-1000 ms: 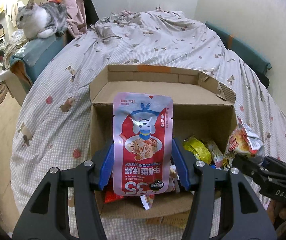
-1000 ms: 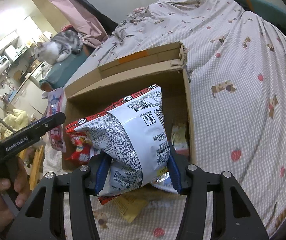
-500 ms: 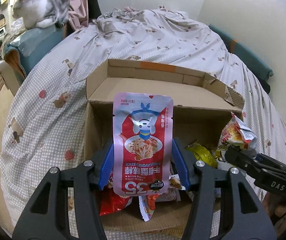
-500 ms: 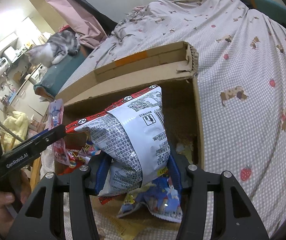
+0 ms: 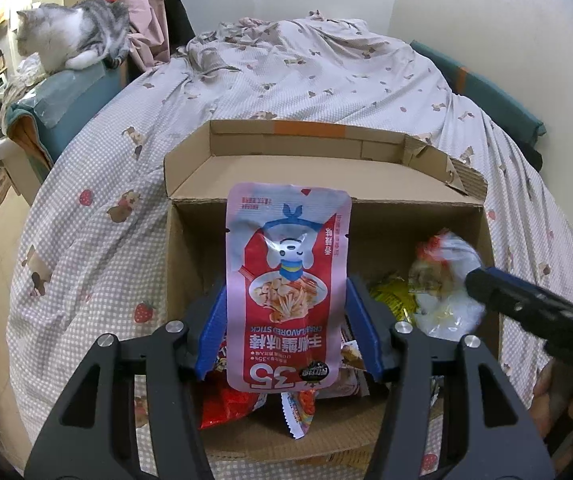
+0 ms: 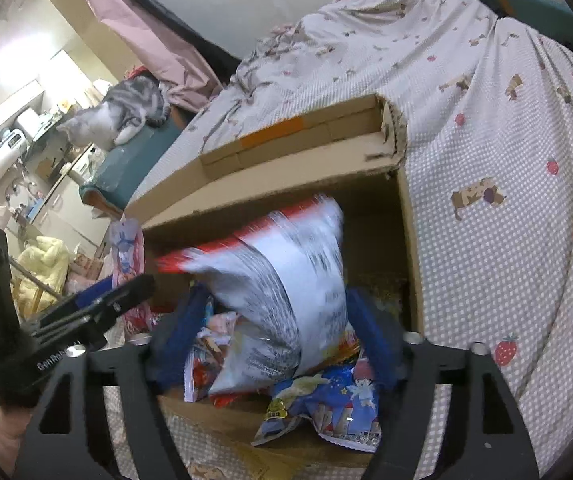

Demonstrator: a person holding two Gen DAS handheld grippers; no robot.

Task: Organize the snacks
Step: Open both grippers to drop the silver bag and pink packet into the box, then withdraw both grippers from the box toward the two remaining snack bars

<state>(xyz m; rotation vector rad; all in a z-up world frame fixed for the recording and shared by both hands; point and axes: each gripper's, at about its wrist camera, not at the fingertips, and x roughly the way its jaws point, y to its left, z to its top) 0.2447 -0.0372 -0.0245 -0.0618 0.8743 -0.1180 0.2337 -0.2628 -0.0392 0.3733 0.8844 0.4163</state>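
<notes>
An open cardboard box (image 5: 326,188) sits on the bed and holds several snack packets. My left gripper (image 5: 286,320) is shut on a pink and red crab-stick pouch (image 5: 286,292), held upright over the box's near left part. My right gripper (image 6: 274,320) has its jaws spread wider than the white and red chip bag (image 6: 282,292), which is blurred between them over the box's right half (image 6: 406,240); I cannot tell whether the bag is still held. The bag also shows in the left wrist view (image 5: 442,280). A blue packet (image 6: 334,408) lies below it.
The bed has a checked cover (image 5: 98,240) around the box. A grey and white cat (image 5: 70,36) lies on a teal cushion at the far left. The box's back flap (image 5: 306,140) stands open. A yellow packet (image 5: 390,300) lies inside.
Both grippers moved forward and down toward the box. The right jaws spread apart and the chip bag between them has become blurred. The left gripper's hold on the pouch is unchanged.
</notes>
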